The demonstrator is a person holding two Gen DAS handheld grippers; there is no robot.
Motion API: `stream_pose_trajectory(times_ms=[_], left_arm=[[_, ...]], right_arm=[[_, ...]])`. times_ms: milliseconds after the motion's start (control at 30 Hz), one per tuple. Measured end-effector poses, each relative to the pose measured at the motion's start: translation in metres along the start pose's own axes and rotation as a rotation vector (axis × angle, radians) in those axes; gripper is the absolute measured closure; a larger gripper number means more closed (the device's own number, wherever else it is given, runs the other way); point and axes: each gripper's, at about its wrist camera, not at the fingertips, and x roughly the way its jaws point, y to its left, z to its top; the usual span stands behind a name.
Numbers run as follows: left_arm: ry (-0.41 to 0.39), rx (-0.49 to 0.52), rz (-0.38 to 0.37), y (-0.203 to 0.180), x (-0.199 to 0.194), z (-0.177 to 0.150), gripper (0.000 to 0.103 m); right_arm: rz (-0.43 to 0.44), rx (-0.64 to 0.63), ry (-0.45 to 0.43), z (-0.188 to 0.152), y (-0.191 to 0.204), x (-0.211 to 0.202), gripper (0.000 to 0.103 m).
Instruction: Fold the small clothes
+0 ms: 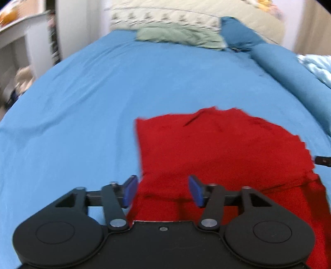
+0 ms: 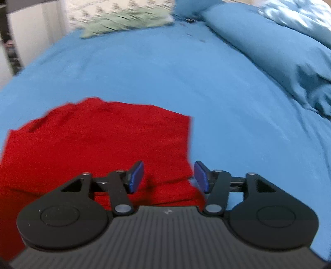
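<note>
A red garment (image 1: 223, 149) lies flat on the blue bed sheet (image 1: 82, 103), with a fold line across its near part. My left gripper (image 1: 163, 191) is open, jaws wide apart, above the garment's near left edge. My right gripper (image 2: 168, 177) is open above the same garment (image 2: 99, 140) at its near right corner. Neither gripper holds cloth. A dark tip of the right gripper (image 1: 322, 160) shows at the right edge of the left wrist view.
A pale green folded cloth (image 1: 178, 36) and a patterned cream pillow (image 1: 186, 14) lie at the far end of the bed. A blue rolled duvet (image 2: 269, 47) runs along the right side. White shelves (image 1: 18, 45) stand off the left side.
</note>
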Motion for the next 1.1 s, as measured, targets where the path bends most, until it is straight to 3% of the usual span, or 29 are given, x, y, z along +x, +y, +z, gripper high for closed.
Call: stream_pose_trajectory(times_ms=[100,300,367,667,800,967,1033,1100], left_arm=[[0.006,0.022,-0.028,-0.016,0.020,0.005,0.031],[0.063,-0.034,-0.027,-0.016,0.074,-0.011,0.032],[0.028,-0.017,-0.017,-0.018,0.076,-0.014,0.031],[-0.050,-0.020,0.005,-0.024,0.044,-0.022,0.030],[-0.100,-0.032,0.005,-0.025,-0.012,-0.029,0.029],[-0.116,-0.022,0.009,-0.027,-0.110,-0.053,0.027],[-0.118,-0.021,0.018,-0.029,-0.149,-0.065,0.010],[-0.135,-0.027,0.017,-0.028,-0.188,-0.081,0.006]], right_arm=[[0.083,-0.019,-0.022,0.004,0.008,0.007,0.014],[0.137,0.006,-0.027,-0.009,0.004,0.047,0.013],[0.158,0.036,0.006,-0.016,-0.004,0.063,0.012],[0.198,0.011,-0.093,-0.027,-0.011,0.045,0.011],[0.202,-0.003,-0.152,-0.031,-0.017,-0.009,0.011],[0.205,-0.044,-0.198,-0.055,-0.033,-0.120,0.011],[0.198,-0.057,-0.215,-0.068,-0.043,-0.171,0.011],[0.200,-0.045,-0.215,-0.082,-0.054,-0.213,0.008]])
